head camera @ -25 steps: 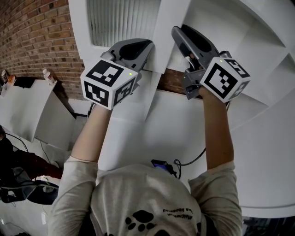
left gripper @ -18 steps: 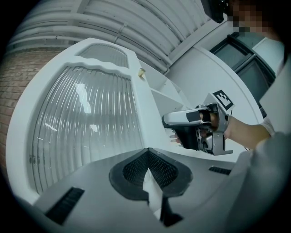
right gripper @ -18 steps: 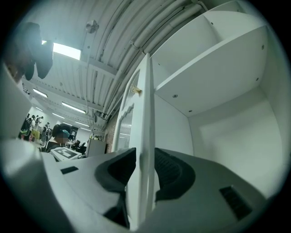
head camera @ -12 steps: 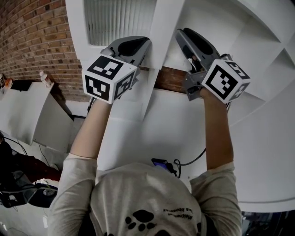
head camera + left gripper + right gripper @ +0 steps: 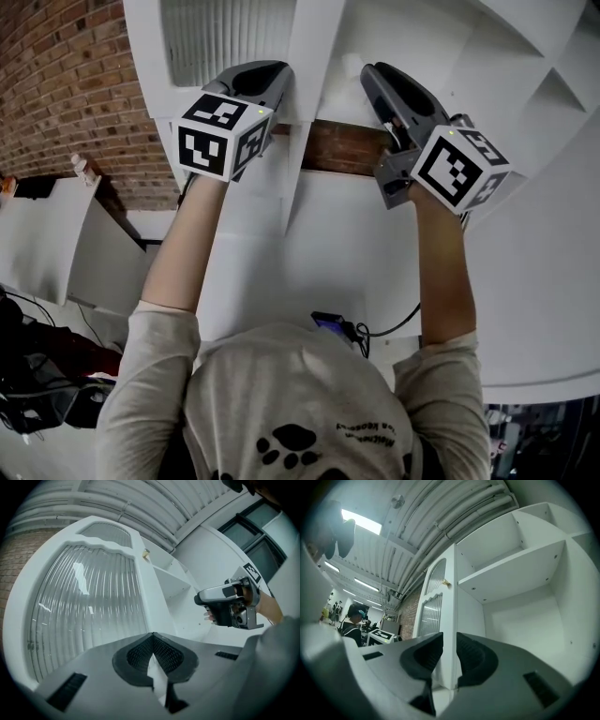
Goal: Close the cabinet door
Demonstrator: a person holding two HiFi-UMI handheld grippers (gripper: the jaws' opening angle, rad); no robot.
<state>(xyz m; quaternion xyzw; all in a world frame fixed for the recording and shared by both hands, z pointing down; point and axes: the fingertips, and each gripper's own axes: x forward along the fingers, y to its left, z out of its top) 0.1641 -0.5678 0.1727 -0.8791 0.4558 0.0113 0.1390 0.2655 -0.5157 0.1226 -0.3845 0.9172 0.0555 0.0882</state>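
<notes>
The white cabinet door (image 5: pixel 314 66) with its ribbed glass pane (image 5: pixel 89 616) stands open, edge-on toward me, a small brass knob (image 5: pixel 446 583) on its edge. My left gripper (image 5: pixel 267 75) rests against the door's glazed face; its pad tips meet, shut (image 5: pixel 152 637), with nothing gripped. My right gripper (image 5: pixel 373 75) is on the other side of the door, in front of the open shelves (image 5: pixel 511 569). Its jaws (image 5: pixel 449 641) are closing. The door's edge shows through the narrow gap between them, and the pads do not press on it.
A brick wall (image 5: pixel 66 84) runs along the left. Below it stands a white table (image 5: pixel 56 234) with a small bottle. A black cable (image 5: pixel 394 323) hangs by the cabinet's lower panel. Another person (image 5: pixel 351 620) stands far off at the left.
Both grippers have moved up in the picture toward the cabinet. The door's edge has shifted a little to the left with the left gripper on it.
</notes>
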